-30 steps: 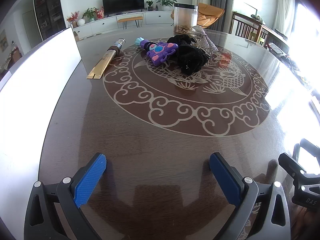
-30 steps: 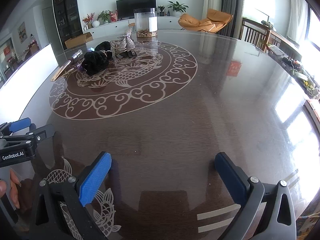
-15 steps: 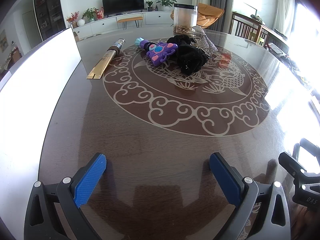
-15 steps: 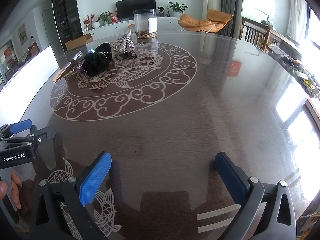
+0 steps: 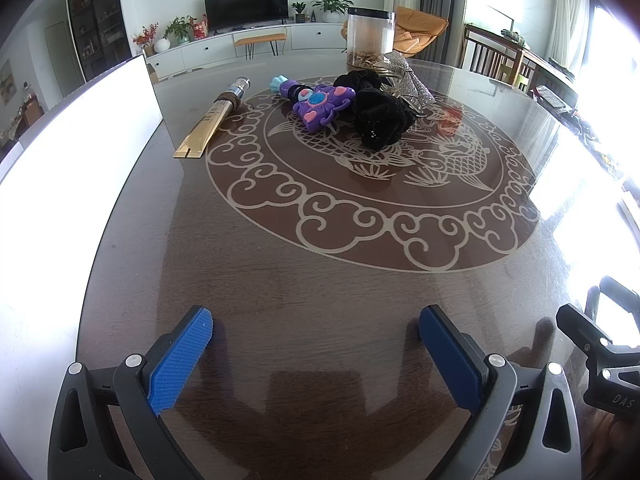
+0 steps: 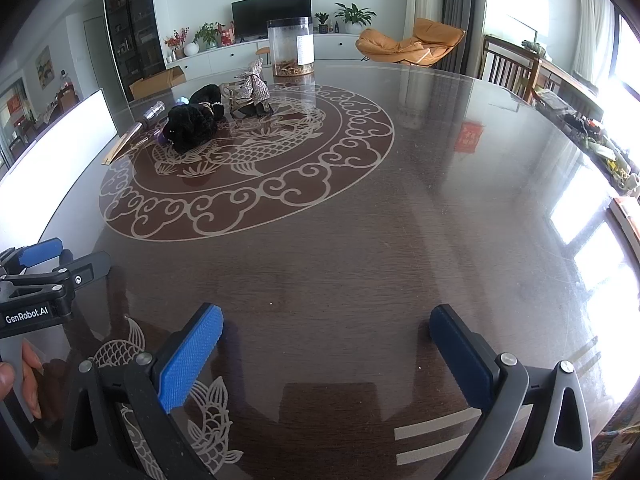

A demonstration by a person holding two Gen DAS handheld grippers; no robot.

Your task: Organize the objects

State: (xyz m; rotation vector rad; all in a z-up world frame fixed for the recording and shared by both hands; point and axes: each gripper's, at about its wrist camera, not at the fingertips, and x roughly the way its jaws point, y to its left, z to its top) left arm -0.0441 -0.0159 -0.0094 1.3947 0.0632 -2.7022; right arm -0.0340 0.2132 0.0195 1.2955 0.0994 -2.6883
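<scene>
A cluster of objects lies far across the round table: a gold tube (image 5: 212,120), a purple toy (image 5: 320,104), a black fluffy scrunchie (image 5: 380,120) (image 6: 192,120), a silver glittery bow (image 5: 408,84) (image 6: 252,84) and a clear jar (image 5: 370,38) (image 6: 290,46). My left gripper (image 5: 316,328) is open near the table's front edge, nothing between its blue pads. My right gripper (image 6: 326,328) is open too, empty, beside the left one. Both stand well short of the cluster.
A white board (image 5: 76,152) stands along the table's left edge. The dark glass-topped table (image 6: 440,220) carries a circular fish pattern. Chairs (image 6: 508,68) stand at the far right, a TV cabinet (image 5: 248,44) behind. A person's hand (image 6: 24,376) holds the left gripper's handle.
The right wrist view has shifted slightly; otherwise both grippers stay open and the objects have not moved.
</scene>
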